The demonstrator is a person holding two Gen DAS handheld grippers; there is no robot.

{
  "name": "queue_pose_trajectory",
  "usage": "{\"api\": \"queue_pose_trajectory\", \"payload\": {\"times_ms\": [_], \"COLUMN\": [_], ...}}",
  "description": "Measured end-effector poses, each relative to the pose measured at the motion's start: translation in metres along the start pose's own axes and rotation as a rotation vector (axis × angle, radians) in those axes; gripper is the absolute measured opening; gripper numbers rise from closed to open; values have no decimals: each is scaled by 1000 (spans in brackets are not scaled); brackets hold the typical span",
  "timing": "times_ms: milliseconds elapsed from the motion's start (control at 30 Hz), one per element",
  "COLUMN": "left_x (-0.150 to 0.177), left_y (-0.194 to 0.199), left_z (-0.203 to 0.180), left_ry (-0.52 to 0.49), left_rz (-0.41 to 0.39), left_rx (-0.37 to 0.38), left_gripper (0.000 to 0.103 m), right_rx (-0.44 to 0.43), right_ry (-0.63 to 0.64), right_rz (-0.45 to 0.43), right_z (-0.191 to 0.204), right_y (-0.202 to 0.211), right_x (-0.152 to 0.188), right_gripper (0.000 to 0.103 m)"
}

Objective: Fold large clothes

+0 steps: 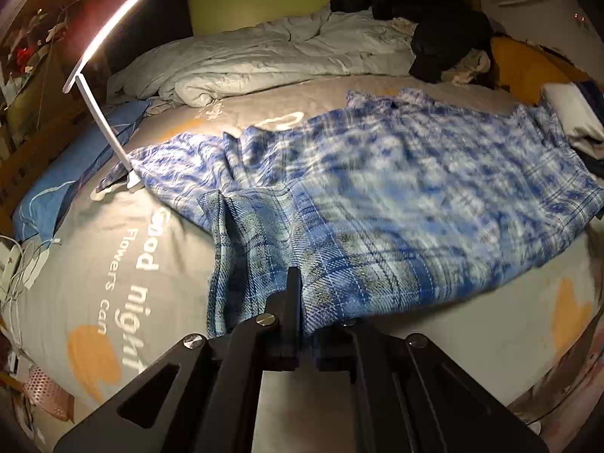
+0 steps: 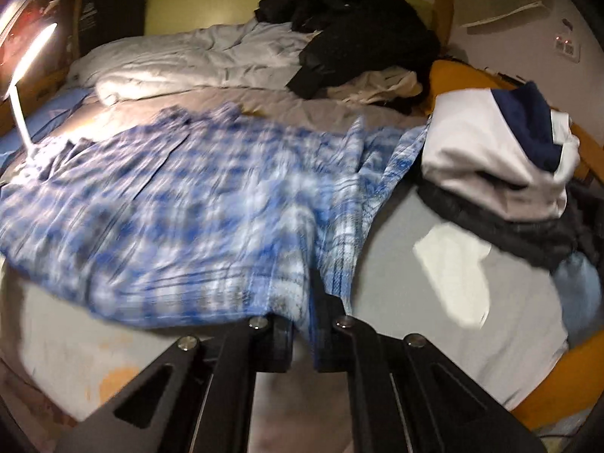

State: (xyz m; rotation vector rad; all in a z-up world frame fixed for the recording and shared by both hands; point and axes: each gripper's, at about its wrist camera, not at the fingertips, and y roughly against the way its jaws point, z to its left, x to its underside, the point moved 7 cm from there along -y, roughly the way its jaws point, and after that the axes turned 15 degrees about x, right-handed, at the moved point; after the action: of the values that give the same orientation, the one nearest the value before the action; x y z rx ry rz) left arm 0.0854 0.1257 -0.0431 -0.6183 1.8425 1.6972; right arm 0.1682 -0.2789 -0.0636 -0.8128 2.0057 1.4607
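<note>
Left wrist view: left tool [image 1: 300, 302] clamped on near hem of blue plaid flannel shirt [image 1: 396, 188], spread across grey printed bed sheet [image 1: 113, 283]; lit desk lamp [image 1: 102, 56] at shirt's far left corner.

Right wrist view: right tool [image 2: 302, 313] clamped on shirt's near edge [image 2: 170, 207], beside folded clothes pile [image 2: 498, 166]; much blurred.

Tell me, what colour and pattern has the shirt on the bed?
Blue and white plaid shirt; the left wrist view shows it best.

bed sheet [image 1: 113, 264] | "Good night" | "Flowers Can"
</note>
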Motion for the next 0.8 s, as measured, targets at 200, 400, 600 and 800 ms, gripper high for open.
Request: {"api": "queue_pose_trajectory", "payload": {"times_ms": [200, 400, 600, 800], "left_x": [-2, -27, -76, -142], "left_y": [1, 43, 85, 119], "left_z": [12, -5, -8, -20], "left_ry": [79, 80, 102, 62], "left_rz": [-9, -202, -354, -543], "left_rx": [27, 119, 95, 48], "left_gripper": [21, 72, 91, 103], "right_rx": [-47, -87, -129, -171], "right_ry": [-63, -163, -237, -352], "right_rz": [81, -86, -202, -263], "right_z": [-9, -24, -37, -64], "right_y": [-6, 33, 67, 84], "right_x": [20, -5, -48, -107], "right_gripper": [10, 65, 65, 62]}}
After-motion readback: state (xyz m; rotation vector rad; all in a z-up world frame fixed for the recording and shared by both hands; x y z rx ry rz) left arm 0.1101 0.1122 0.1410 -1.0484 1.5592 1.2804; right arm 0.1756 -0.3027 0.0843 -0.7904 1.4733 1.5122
